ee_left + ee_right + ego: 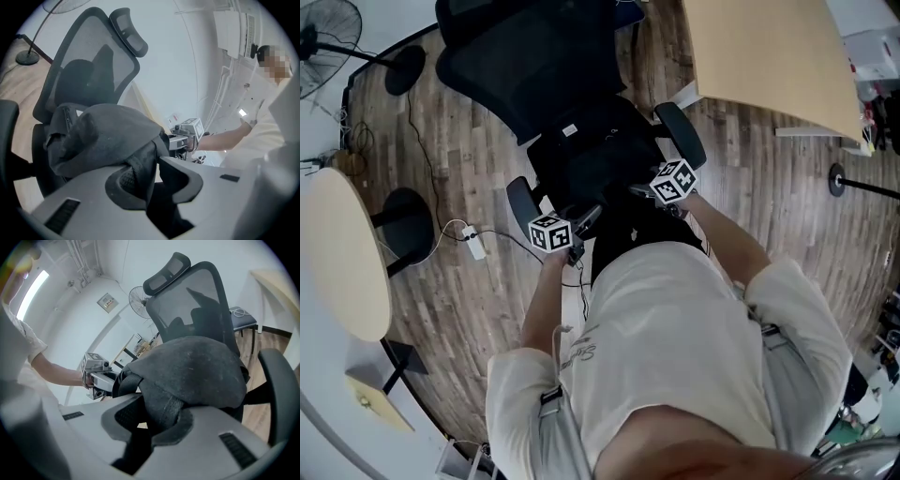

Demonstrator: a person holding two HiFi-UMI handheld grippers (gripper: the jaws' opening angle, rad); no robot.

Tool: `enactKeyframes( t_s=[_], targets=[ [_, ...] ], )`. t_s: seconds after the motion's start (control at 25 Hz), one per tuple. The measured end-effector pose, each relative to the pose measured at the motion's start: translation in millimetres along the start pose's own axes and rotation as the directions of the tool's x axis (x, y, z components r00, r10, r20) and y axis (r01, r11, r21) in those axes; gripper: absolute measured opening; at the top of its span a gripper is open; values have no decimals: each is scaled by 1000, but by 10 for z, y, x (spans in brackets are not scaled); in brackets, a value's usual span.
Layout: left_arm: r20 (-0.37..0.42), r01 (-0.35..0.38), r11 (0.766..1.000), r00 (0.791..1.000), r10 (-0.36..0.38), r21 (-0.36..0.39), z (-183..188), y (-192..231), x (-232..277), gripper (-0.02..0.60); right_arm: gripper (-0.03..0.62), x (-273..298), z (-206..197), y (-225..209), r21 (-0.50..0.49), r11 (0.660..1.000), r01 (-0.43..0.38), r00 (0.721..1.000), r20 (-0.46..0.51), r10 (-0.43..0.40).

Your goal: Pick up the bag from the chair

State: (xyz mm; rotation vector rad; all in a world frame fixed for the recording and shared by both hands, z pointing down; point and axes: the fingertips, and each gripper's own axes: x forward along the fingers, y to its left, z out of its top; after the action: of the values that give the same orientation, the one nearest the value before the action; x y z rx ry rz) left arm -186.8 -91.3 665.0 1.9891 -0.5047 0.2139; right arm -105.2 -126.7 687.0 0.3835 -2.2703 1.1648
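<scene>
- On my feed the bag [197, 366] reads charcoal black, dusted with pale specks.
- I see the chair [525, 66] as black, with a mesh-patterned back.
- The left gripper [152, 180] and right gripper [154, 420] are light grey with black ribbed pads; their cubes are white with black squares.
- The floor [750, 197] is grey-brown wood grain.
- The tabletop [769, 56] is pale beige.

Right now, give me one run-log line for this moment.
left gripper: shut on bag | right gripper: shut on bag | bag: in front of chair backrest

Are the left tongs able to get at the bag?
Yes, it looks so: the left tongs already pinch a fold of the bag, with nothing in the way. The right tongs grip its other side.
</scene>
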Motion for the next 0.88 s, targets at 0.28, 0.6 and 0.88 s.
enactKeyframes(
  t_s=[0.28, 0.6, 0.88],
  targets=[
    [47, -49, 996, 998, 45, 68, 394, -132, -62, 63, 43, -185, 380, 77, -47, 999, 6, 998, 70, -2],
    [130, -133, 981, 985, 115, 139, 857, -285, -118, 58, 37, -408, 820, 158, -158, 987, -7, 990, 141, 30],
    [195, -181, 965, 970, 143, 192, 1190, -361, -182, 58, 35, -519, 1148, 245, -223, 975, -25, 980, 187, 68]
  ],
)
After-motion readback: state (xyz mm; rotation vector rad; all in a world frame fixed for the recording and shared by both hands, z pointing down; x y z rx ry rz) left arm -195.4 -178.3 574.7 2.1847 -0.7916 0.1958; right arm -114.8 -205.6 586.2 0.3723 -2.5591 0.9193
